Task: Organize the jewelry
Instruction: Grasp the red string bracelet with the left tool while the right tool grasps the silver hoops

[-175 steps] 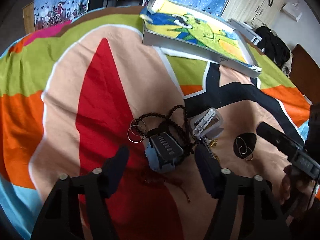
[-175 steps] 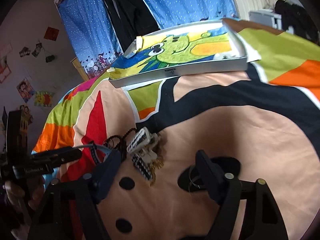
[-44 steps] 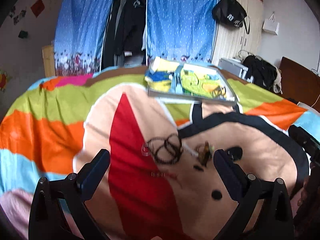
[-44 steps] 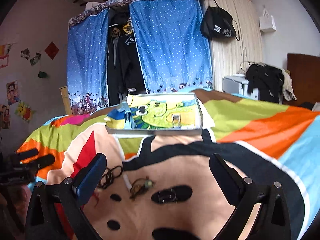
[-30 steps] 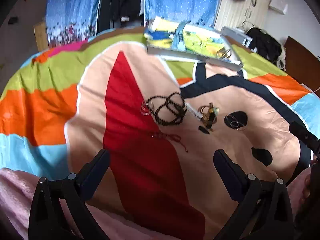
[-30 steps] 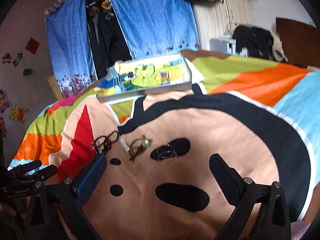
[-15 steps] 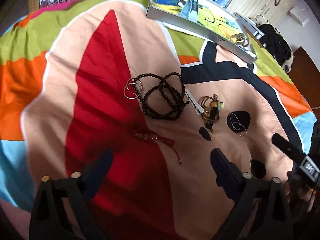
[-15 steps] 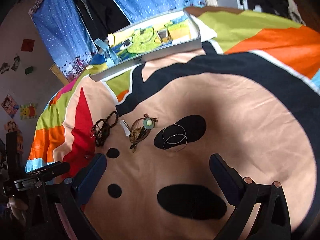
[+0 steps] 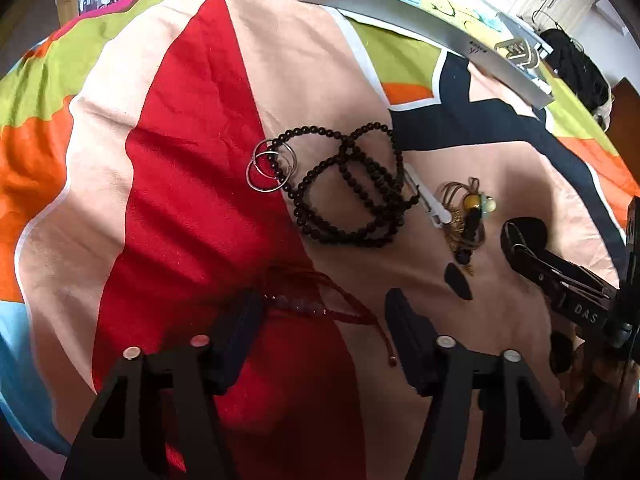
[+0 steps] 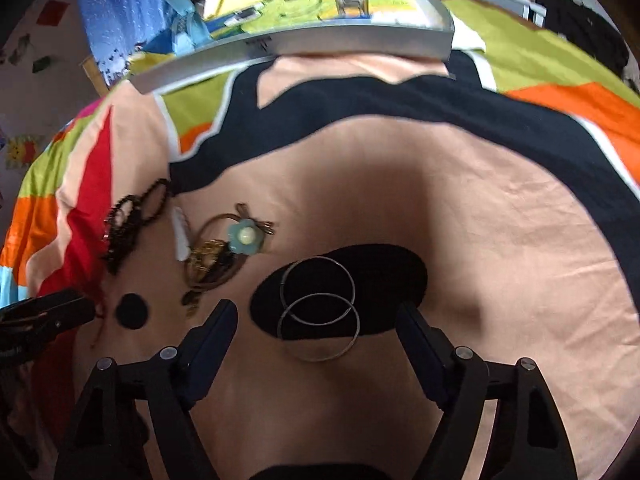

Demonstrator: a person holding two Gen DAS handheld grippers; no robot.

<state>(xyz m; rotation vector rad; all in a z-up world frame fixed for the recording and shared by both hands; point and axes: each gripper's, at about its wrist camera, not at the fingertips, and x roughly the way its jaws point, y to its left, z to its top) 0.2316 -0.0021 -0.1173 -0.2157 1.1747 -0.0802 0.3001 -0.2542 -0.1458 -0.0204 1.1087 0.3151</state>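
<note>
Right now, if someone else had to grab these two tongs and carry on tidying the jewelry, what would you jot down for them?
Left tongs: closing, red cord bracelet lying between them, not yet gripped.
Right tongs: closing over the two thin silver bangles, nothing held.
On the bedspread: black bead necklace, small silver hoops, white hair clip, flower hair tie.
Done: the tray at the far end already holds a few pieces.
Left: lift these two, then the rest, into the tray.

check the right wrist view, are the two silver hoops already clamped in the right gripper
No, the hoops lie flat on the bedspread between the right gripper's closing jaws, untouched by either finger.
</note>
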